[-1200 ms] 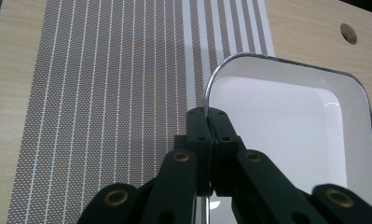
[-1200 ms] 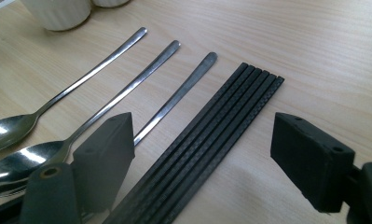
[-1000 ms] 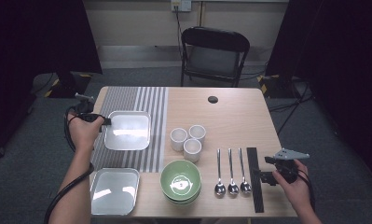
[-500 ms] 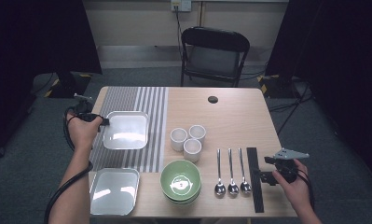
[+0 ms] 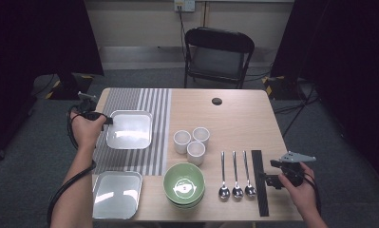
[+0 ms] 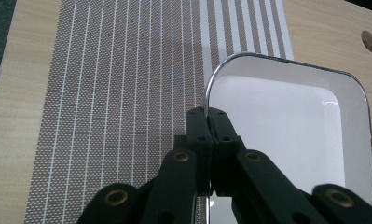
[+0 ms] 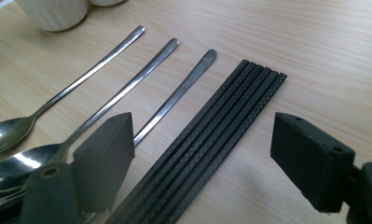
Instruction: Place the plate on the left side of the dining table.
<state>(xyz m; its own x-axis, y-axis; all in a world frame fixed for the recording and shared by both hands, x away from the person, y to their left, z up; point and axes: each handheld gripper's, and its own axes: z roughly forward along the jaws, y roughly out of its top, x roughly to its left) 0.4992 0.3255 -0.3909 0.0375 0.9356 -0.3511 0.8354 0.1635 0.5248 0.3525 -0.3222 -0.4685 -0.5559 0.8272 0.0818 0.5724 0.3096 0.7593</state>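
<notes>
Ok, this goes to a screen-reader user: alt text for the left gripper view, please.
The left gripper is clamped shut on the rim of a white metal tray resting on a striped placemat, with bare wooden table beyond.

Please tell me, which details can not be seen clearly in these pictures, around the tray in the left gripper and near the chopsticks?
- Tray: in the left gripper view, its near rim is hidden behind the left gripper.
- Chopsticks: in the right gripper view, the near ends are cut off by the bottom edge; their exact count is unclear.
- Spoons: bowls partly hidden by the right gripper.
- Green bowls: high view, number in the stack too small to tell.
</notes>
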